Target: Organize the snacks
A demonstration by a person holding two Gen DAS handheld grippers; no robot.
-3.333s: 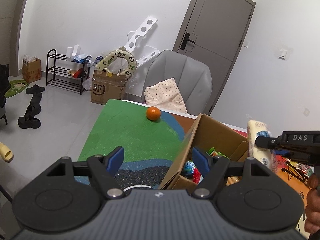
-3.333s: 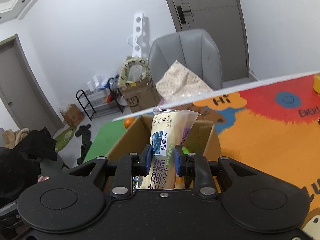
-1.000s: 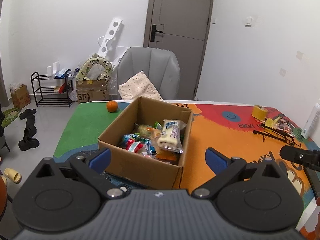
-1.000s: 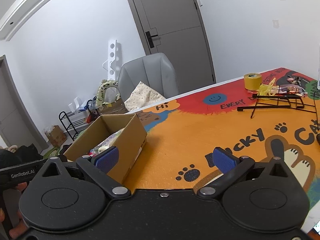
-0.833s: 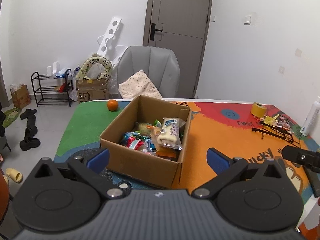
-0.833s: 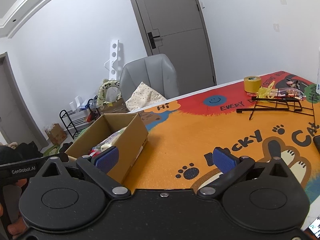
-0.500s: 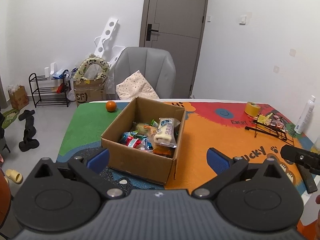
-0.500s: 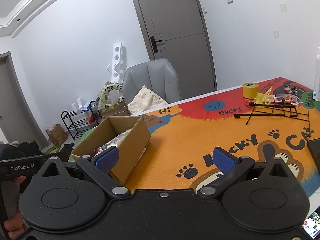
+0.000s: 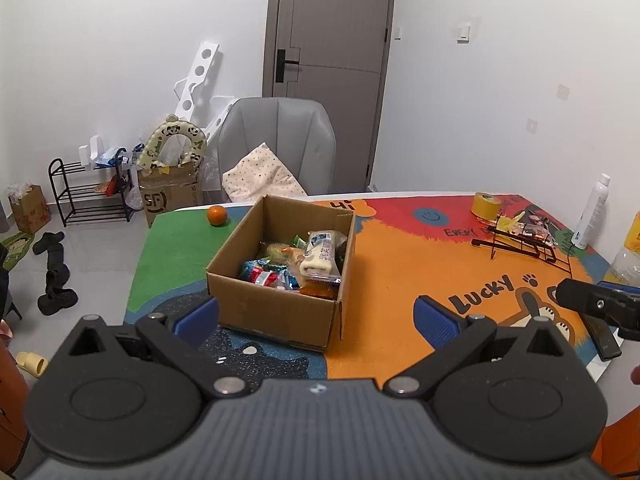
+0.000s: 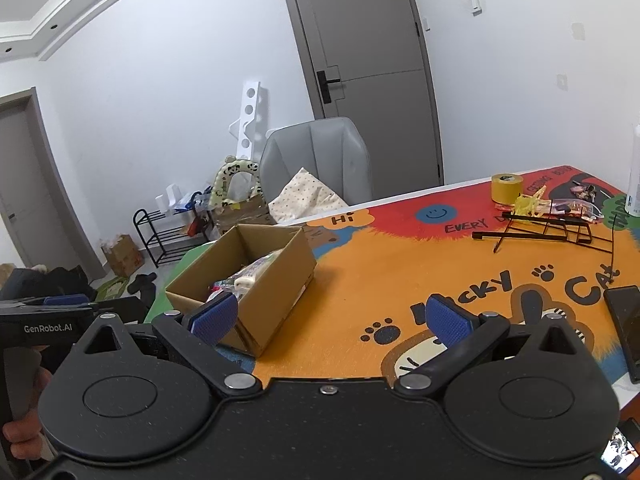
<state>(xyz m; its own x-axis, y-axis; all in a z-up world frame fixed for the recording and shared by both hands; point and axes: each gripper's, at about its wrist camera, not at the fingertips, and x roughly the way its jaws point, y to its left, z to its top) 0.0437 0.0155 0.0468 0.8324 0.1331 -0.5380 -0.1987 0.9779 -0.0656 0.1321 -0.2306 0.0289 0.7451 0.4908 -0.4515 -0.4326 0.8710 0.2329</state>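
Both claws, left point(image 9: 316, 316) and right point(image 10: 326, 316), hang spread and empty low in frame, back from the worktop point(image 9: 400, 264). The snacks point(image 9: 320, 256) lie piled in the box point(image 9: 276, 312) mid-frame, so sorting looks finished.

Left gripper point(image 9: 316, 318) is held level with its jaws spread wide and nothing between them. Right gripper point(image 10: 328, 318) is likewise wide apart and empty. A hand point(image 10: 20, 438) grips the left gripper's handle.
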